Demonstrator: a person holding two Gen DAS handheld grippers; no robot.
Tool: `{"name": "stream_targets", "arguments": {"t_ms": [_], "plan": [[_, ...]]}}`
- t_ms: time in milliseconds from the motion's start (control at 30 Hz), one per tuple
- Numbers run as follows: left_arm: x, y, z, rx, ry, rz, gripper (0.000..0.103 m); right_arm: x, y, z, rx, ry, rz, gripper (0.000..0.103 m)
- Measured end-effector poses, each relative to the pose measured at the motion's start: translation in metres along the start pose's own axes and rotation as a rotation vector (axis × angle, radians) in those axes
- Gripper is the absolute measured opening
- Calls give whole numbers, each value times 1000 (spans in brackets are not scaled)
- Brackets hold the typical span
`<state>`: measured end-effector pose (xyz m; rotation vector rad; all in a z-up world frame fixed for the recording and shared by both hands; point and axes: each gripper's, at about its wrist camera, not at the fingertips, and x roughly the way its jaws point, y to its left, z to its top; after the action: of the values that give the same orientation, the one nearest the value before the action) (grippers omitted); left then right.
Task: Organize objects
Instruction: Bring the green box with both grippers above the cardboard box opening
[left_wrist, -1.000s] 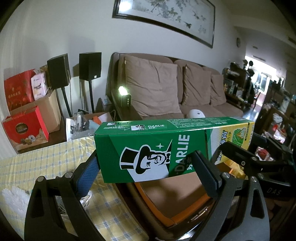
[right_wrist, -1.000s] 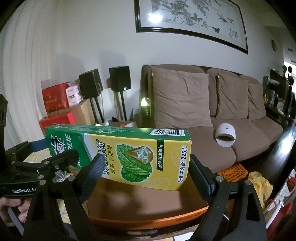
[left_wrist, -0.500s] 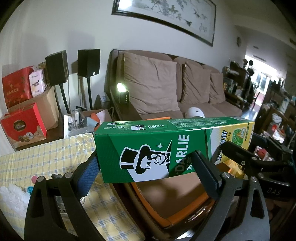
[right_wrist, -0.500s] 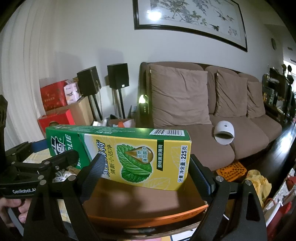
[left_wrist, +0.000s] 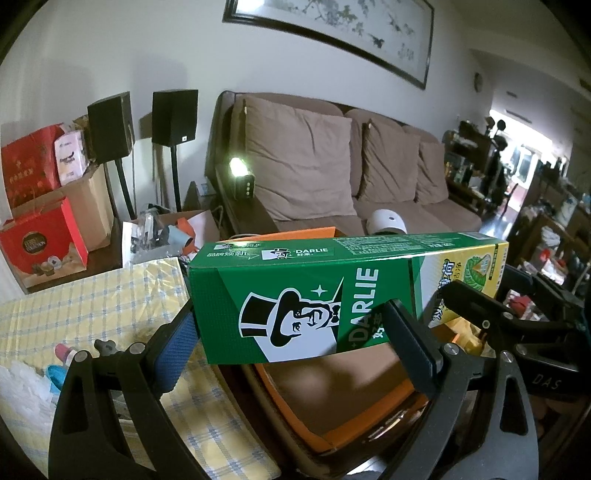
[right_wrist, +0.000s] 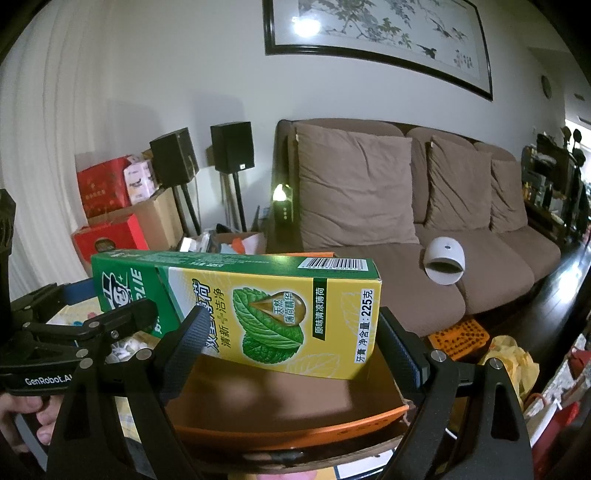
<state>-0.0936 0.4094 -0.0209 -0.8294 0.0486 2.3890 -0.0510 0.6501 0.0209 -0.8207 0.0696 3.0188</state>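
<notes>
Seemingly both tongs (left_wrist: 295, 350) (right_wrist: 291, 347) pinch the toothpaste box (left_wrist: 332, 295) (lengthwise) above an orange tray (right_wrist: 295, 424), hiding the sofa (right_wrist: 406, 221) partly.

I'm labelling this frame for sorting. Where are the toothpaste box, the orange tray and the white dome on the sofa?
Darlie toothpaste box (left_wrist: 295, 317): left wrist view, green front face.
Orange tray (right_wrist: 295, 428): right wrist view, near rim.
White dome (right_wrist: 445, 256): right wrist view, its top.

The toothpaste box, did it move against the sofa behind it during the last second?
Yes, slightly: the toothpaste box now sits lower against the sofa in the right wrist view, with more room showing above it.
</notes>
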Motion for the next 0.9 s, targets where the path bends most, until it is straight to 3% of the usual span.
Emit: {"name": "stream_targets", "arguments": {"t_ms": [900], "plan": [[20, 1, -8, -34, 69, -8, 96, 10, -9, -5, -3, 55, -16, 91]]}}
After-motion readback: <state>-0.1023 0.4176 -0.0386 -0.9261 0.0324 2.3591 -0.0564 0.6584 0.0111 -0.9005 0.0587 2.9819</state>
